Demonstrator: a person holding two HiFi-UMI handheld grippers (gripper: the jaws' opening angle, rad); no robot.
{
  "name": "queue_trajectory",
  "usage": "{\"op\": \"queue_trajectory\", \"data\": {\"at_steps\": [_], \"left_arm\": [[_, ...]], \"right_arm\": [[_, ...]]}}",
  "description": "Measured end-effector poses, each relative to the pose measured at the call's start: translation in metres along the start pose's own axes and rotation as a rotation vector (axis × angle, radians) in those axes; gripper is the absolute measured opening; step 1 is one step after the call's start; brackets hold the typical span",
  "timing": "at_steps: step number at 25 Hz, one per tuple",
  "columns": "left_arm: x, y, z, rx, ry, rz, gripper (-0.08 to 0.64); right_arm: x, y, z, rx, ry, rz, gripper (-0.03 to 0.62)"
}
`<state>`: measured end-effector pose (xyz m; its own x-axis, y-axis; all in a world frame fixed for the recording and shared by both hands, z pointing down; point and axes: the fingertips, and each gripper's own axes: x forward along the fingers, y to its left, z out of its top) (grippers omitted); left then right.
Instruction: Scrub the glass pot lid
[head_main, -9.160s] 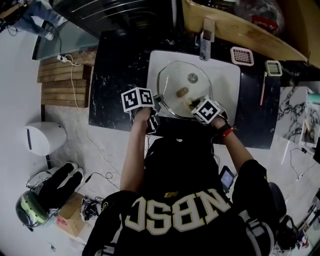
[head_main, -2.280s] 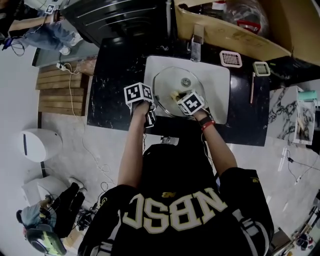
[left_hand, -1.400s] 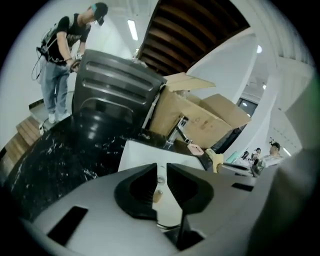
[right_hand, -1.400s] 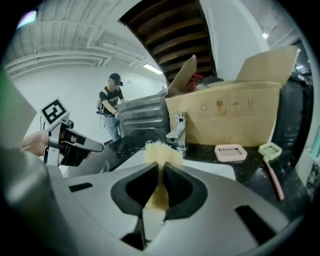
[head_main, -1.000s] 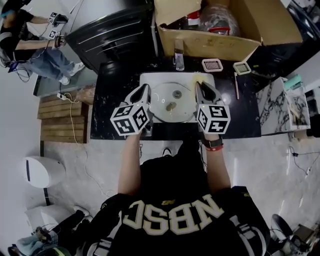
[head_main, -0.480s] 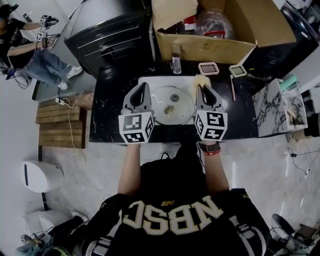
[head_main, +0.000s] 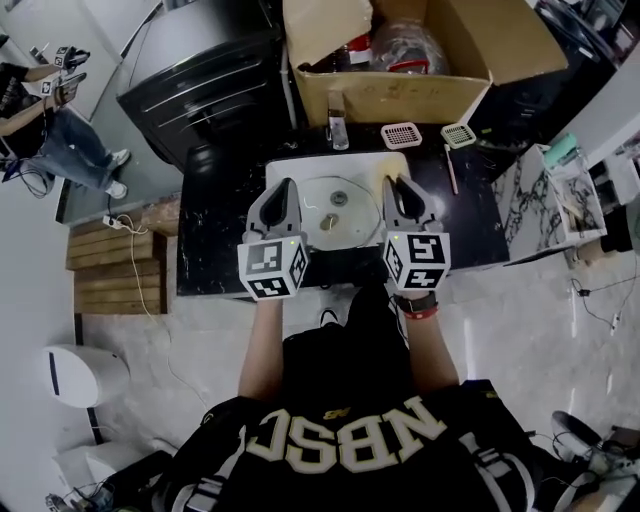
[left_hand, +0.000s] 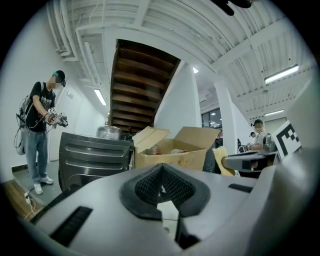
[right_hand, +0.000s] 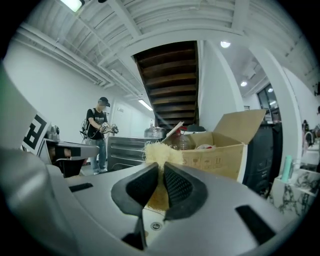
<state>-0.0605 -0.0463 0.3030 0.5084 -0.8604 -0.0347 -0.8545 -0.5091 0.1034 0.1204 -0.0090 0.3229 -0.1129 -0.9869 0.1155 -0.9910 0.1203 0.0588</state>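
The round glass pot lid (head_main: 348, 214) lies in the white sink (head_main: 280, 172), its knob (head_main: 326, 222) near the middle. Both grippers hang level above the sink's front edge, clear of the lid. My left gripper (head_main: 285, 186) is shut with nothing between its pads (left_hand: 150, 186). My right gripper (head_main: 394, 183) is shut on a yellow sponge (right_hand: 161, 151), whose frayed end sticks out past the fingertips (right_hand: 176, 186). In the head view the sponge (head_main: 392, 166) shows just beyond that gripper's tips.
A faucet (head_main: 337, 130) stands behind the sink on the black counter (head_main: 220, 240). Two sink strainers (head_main: 401, 134) (head_main: 458, 135) lie at the back right. An open cardboard box (head_main: 400, 90) and a black appliance (head_main: 200, 80) are behind. A person (head_main: 40, 100) stands far left.
Both grippers have come up out of the sink, away from the lid, and now sit side by side above its front edge. The sponge stays in the right gripper.
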Motion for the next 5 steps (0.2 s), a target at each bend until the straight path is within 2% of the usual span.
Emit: {"op": "queue_trajectory", "data": {"at_steps": [2,5], "left_arm": [[-0.012,-0.003,-0.006,-0.022,-0.005,-0.014,0.014],[-0.046,0.013,-0.027,-0.063,0.009,0.001,0.014]], "right_arm": [[-0.007,0.012,-0.004,0.035,0.0,0.024,0.041],[-0.011,0.053,-0.018,0.11,0.011,0.109,0.041]]}}
